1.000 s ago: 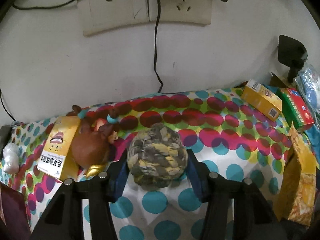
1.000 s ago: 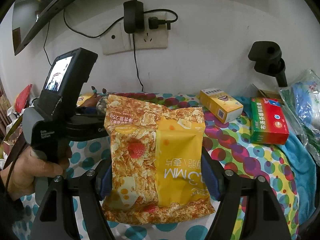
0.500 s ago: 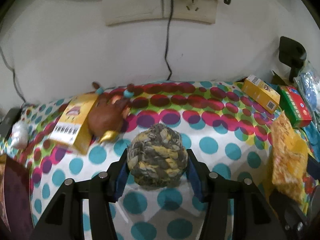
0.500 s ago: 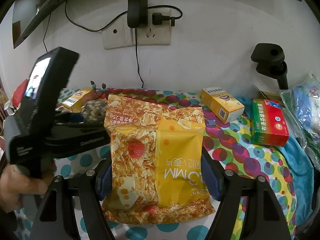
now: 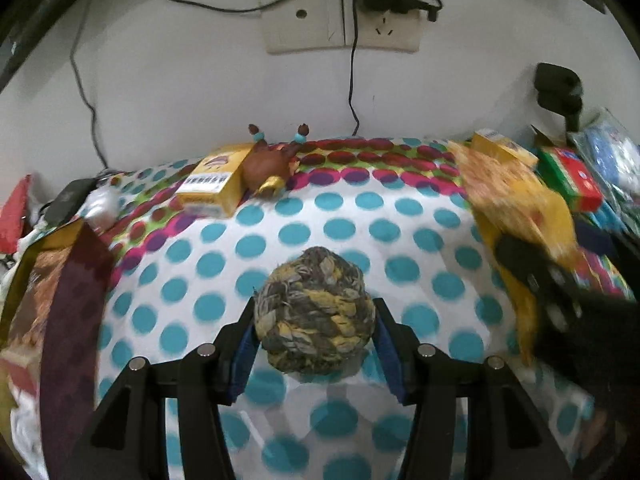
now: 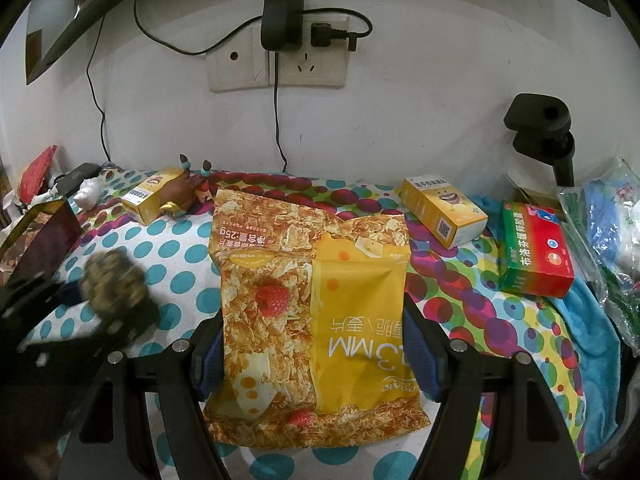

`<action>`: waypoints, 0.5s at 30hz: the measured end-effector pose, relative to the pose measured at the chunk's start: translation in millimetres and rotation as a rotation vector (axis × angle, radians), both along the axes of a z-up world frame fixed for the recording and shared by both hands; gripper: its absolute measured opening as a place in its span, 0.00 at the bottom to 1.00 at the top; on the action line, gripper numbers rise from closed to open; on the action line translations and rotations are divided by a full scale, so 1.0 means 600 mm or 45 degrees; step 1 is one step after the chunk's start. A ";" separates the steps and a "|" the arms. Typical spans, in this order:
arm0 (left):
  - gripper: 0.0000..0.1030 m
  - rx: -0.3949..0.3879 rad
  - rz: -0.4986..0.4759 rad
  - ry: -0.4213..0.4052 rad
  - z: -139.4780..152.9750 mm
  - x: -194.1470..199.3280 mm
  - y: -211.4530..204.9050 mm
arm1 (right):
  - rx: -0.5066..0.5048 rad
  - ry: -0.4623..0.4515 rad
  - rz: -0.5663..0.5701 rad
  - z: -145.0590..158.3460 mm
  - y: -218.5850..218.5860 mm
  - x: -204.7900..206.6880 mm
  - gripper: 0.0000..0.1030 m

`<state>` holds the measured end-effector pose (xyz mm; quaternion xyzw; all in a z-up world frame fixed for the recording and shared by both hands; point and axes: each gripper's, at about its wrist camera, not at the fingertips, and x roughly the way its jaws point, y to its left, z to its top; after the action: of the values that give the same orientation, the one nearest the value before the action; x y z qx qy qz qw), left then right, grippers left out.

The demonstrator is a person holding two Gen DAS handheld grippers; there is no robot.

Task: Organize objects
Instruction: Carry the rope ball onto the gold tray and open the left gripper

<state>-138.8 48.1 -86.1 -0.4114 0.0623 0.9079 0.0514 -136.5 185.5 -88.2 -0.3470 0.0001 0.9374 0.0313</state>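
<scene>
Snack bag (image 6: 316, 312): long axis runs away from the camera toward the wall, print upside down, bottom seam nearest the lens. Yellow and orange foil with flakes, raspberries and cheese pictured. Clamped at both side edges in the right tongs (image 6: 316, 360), above the dotted cloth (image 6: 172, 248) on the worktop.

Rope ball (image 5: 314, 310): round, no clear long axis; braided grey, yellow and dark cord. Gripped between the pads of the left tongs (image 5: 314, 344), over the cloth's teal dots.

Change: left tongs have drawn back from the yellow box (image 5: 214, 184) and brown toy (image 5: 266, 166), which now lie farther off; bag unmoved.
</scene>
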 end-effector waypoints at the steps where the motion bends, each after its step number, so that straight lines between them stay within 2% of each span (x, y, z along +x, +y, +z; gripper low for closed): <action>1: 0.53 -0.002 0.005 0.000 0.002 0.015 -0.003 | 0.008 -0.001 0.000 0.000 -0.002 0.000 0.70; 8: 0.53 0.051 0.093 0.036 0.025 0.112 -0.043 | 0.048 -0.006 0.002 0.000 -0.010 -0.001 0.70; 15: 0.53 0.086 0.148 0.032 0.055 0.151 -0.076 | 0.068 -0.010 0.002 0.000 -0.014 0.000 0.70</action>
<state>-48.1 2.7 -53.1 -0.4010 0.0081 0.9160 0.0117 -136.8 177.1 -88.0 -0.3499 -0.0255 0.9356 0.0399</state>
